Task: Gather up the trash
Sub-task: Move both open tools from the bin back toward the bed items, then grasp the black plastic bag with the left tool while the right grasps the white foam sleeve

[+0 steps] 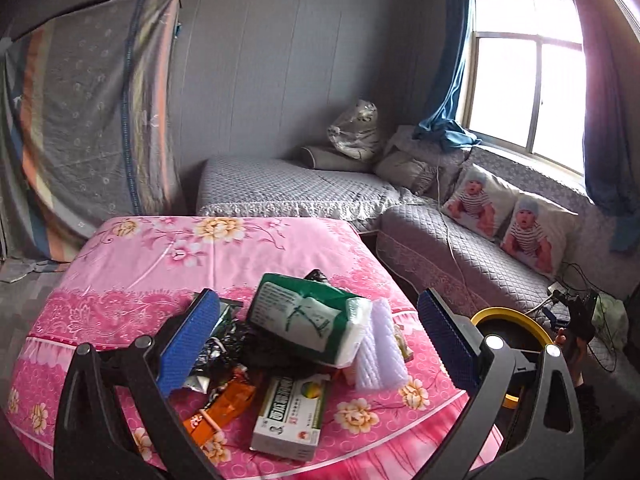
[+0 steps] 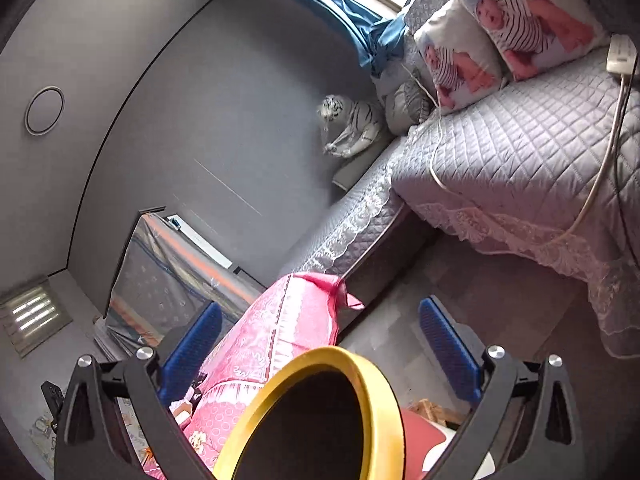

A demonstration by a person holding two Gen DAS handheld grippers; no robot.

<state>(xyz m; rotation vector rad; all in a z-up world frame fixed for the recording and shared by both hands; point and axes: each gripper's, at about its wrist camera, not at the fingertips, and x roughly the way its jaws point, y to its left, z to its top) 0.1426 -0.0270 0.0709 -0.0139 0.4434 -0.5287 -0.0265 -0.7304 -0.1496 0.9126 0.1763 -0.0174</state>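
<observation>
Beside the yellow-rimmed bin [image 2: 308,412], trash pile [image 1: 296,344] sits uncollected on my worktop [image 1: 160,264]; left tongs [image 1: 316,332] and right tongs [image 2: 320,344] apart, empty

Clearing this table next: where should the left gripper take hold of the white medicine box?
Probably across the white medicine box's two long sides, coming down from above. It lies flat with its top bare, long and narrow, and the open left gripper looks wide enough to span it.
</observation>
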